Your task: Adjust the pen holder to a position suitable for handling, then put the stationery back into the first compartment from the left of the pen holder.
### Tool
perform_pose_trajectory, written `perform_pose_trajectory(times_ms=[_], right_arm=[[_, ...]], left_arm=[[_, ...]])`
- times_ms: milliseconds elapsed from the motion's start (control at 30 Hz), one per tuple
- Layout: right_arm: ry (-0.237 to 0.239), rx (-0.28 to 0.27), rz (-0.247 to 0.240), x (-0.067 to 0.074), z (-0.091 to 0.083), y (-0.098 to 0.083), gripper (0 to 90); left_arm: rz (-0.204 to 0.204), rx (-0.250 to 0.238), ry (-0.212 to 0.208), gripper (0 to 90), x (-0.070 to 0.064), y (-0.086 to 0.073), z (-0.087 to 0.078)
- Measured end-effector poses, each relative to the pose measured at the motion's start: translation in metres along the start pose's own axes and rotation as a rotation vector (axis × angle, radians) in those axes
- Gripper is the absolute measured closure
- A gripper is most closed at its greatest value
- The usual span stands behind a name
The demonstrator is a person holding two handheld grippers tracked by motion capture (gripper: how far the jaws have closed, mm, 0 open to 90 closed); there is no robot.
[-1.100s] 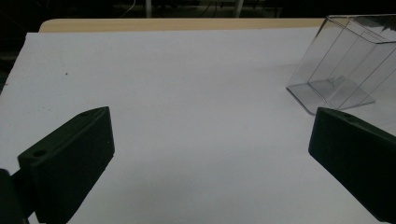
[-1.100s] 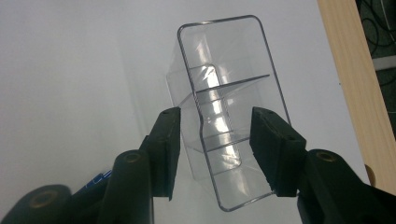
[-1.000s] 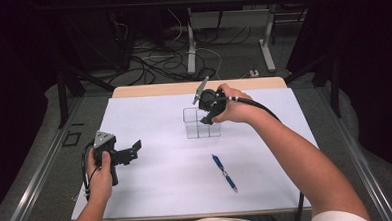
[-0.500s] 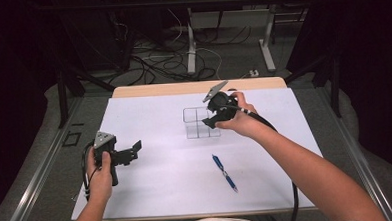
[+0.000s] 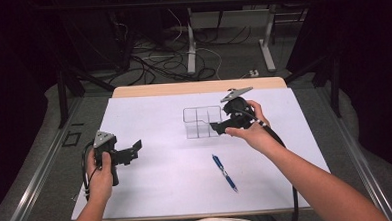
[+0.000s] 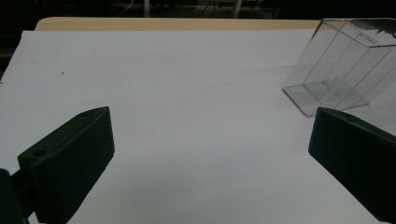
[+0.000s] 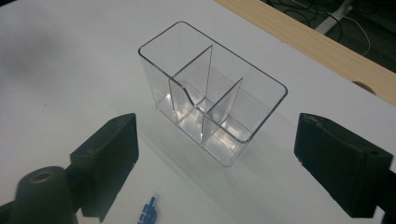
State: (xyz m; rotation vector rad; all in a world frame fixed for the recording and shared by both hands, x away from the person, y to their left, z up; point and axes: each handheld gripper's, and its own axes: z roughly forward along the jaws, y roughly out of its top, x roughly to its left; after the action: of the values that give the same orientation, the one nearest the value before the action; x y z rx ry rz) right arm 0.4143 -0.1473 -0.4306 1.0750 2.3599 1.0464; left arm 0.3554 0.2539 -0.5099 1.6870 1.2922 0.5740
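A clear plastic organizer (image 5: pixel 202 122) with three compartments stands upright and empty on the white table cover (image 5: pixel 162 187). My right gripper (image 5: pixel 217 126) hovers just to its right, pointing at it. In the right gripper view the organizer (image 7: pixel 212 112) sits ahead of my right gripper (image 7: pixel 217 140), whose jaws have just been opening and stand wide with nothing between them. A blue pen (image 5: pixel 225 173) lies nearer the person; its tip (image 7: pixel 148 211) shows low in the right gripper view. My left gripper (image 5: pixel 134 146) is open over the left of the table. In its view, my left gripper (image 6: pixel 210 126) is empty and the organizer (image 6: pixel 343 65) stands far right.
A wooden table edge (image 5: pixel 198 86) runs along the back beyond the white cover. Cables and metal frame legs (image 5: pixel 191 45) lie on the floor behind. Each gripper trails a black cable past the person's forearm.
The right hand has moved from over the organizer to its right side, and its jaws have opened. The left hand and gripper have stayed put. The pen has not moved.
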Motion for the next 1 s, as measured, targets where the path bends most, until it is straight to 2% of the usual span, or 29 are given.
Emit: perform_pose_trajectory(times_ms=[33,67,100,133,300,333,500,567,667,833,867,900,933,967,1000], right_arm=[[0.003,-0.005,0.025,-0.001,-0.001,-0.002,8.1],[0.003,-0.005,0.025,-0.001,-0.001,-0.002,8.1],[0.013,0.006,0.073,-0.002,-0.003,-0.005,5.5],[0.015,0.017,0.091,-0.003,-0.004,-0.007,4.2],[0.043,0.054,0.132,-0.007,-0.005,-0.013,0.0],[0.062,0.082,0.164,-0.008,-0.007,-0.015,0.0],[0.056,0.122,0.167,-0.007,-0.010,-0.020,2.6],[0.046,0.142,0.145,-0.005,-0.015,-0.022,10.0],[0.033,0.143,0.128,-0.002,-0.018,-0.023,14.9],[0.031,0.216,0.113,0.004,-0.014,-0.028,21.1],[0.030,0.230,0.105,0.005,-0.012,-0.030,23.7],[0.044,0.259,0.096,0.008,-0.008,-0.036,32.7],[0.044,0.259,0.096,0.008,-0.008,-0.036,32.7],[0.057,0.292,0.073,0.010,-0.005,-0.040,39.2],[0.062,0.285,0.073,0.013,-0.003,-0.044,40.4]], left_arm=[[0.000,-0.001,-0.001,0.0,0.000,0.000,0.000],[-0.002,0.000,-0.001,0.0,0.000,0.000,0.000],[-0.007,0.003,-0.002,0.0,0.000,0.000,0.000],[-0.010,0.003,-0.003,0.0,0.000,0.000,0.000],[-0.023,0.005,-0.006,0.0,-0.001,0.001,0.000],[-0.026,0.003,-0.005,0.0,-0.001,0.001,-0.001],[-0.032,-0.003,-0.011,0.0,-0.001,0.001,-0.001],[-0.033,0.002,-0.010,0.0,-0.001,0.001,-0.001],[-0.037,0.004,-0.010,0.0,-0.002,0.002,0.000],[-0.031,0.009,-0.017,0.0,-0.006,0.004,-0.001],[-0.031,0.012,-0.020,0.0,-0.006,0.004,0.000],[-0.030,0.010,-0.021,0.0,-0.007,0.004,0.000],[-0.021,0.008,-0.017,0.0,-0.008,0.005,0.000],[-0.016,0.010,-0.021,0.0,-0.009,0.005,0.000],[-0.006,0.008,-0.022,0.0,-0.010,0.006,0.000]])
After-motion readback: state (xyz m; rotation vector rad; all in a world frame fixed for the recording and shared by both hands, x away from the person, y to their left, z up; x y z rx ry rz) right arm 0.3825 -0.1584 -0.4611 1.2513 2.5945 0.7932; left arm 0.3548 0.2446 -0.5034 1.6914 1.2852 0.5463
